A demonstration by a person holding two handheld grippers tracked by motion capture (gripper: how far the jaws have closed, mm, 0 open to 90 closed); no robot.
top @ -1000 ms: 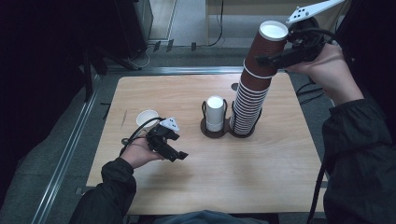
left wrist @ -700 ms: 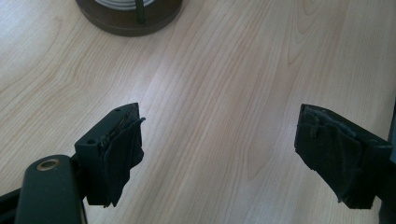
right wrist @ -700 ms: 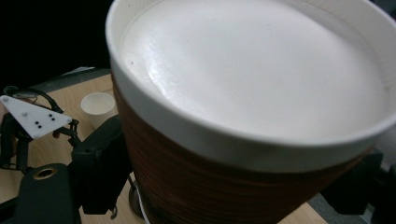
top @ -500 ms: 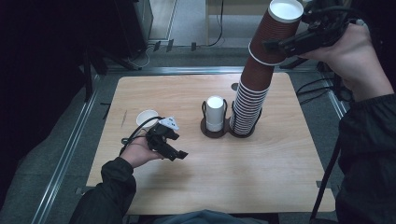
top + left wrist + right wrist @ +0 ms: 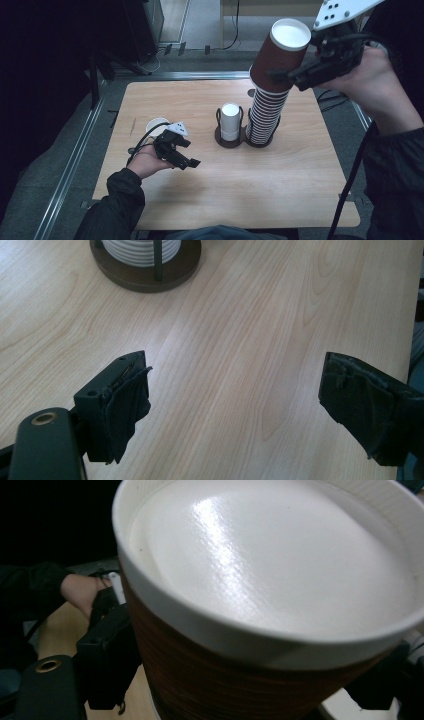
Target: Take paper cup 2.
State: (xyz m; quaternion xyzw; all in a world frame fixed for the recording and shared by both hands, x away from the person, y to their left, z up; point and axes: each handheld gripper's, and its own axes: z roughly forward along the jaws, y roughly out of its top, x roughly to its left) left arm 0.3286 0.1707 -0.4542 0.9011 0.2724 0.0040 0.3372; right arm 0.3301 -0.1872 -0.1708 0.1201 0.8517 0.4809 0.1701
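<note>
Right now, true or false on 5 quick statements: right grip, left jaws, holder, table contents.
1. The right gripper is closed on the top brown cup of the tall stack. True.
2. The left gripper holds a cup. False: its jaws are open over bare table, with nothing between them.
3. The wooden holder carries a short white stack beside the tall brown one. True.
4. The top cup has been set down flat on the table. False: it is tilted, raised at the top of the stack.
5. A white cup sits on the table beyond the left hand. True.
</note>
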